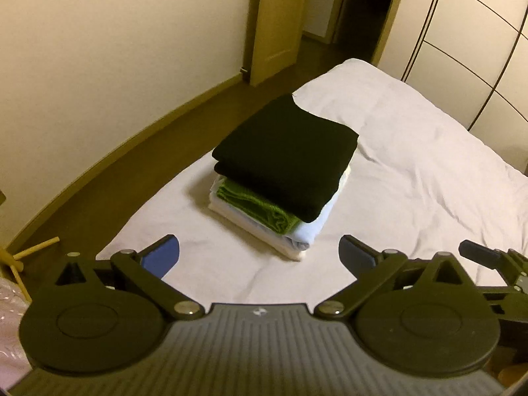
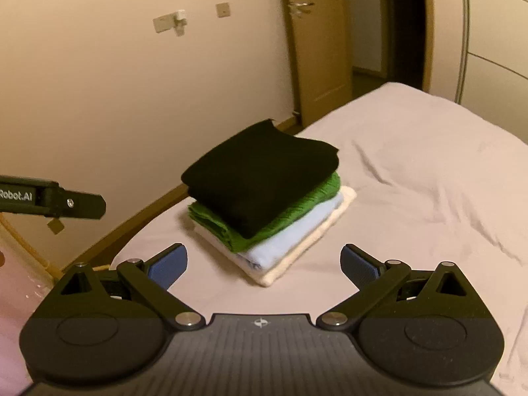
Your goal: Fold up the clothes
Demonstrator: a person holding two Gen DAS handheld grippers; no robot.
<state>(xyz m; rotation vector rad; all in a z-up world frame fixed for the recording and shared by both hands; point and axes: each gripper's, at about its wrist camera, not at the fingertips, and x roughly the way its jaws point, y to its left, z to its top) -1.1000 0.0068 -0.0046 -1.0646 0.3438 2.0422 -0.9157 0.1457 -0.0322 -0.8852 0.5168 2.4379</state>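
A stack of folded clothes sits on the white bed (image 1: 412, 165) near its left edge. On top lies a black garment (image 1: 287, 155) (image 2: 260, 178); under it are a green knit (image 1: 260, 208) (image 2: 297, 208), a light blue piece (image 1: 313, 227) (image 2: 290, 234) and a cream one (image 2: 307, 250) at the bottom. My left gripper (image 1: 259, 257) hovers open just short of the stack, nothing between its blue pads. My right gripper (image 2: 264, 264) is open too, in front of the stack and empty. Part of the other gripper shows in each view's side.
A cream wall and wooden skirting run along the left of the bed, with brown floor (image 1: 132, 165) between. An open wooden door (image 1: 277, 23) stands at the back. White wardrobe doors (image 1: 478, 49) line the right. A wooden stand (image 1: 19, 260) is at the near left.
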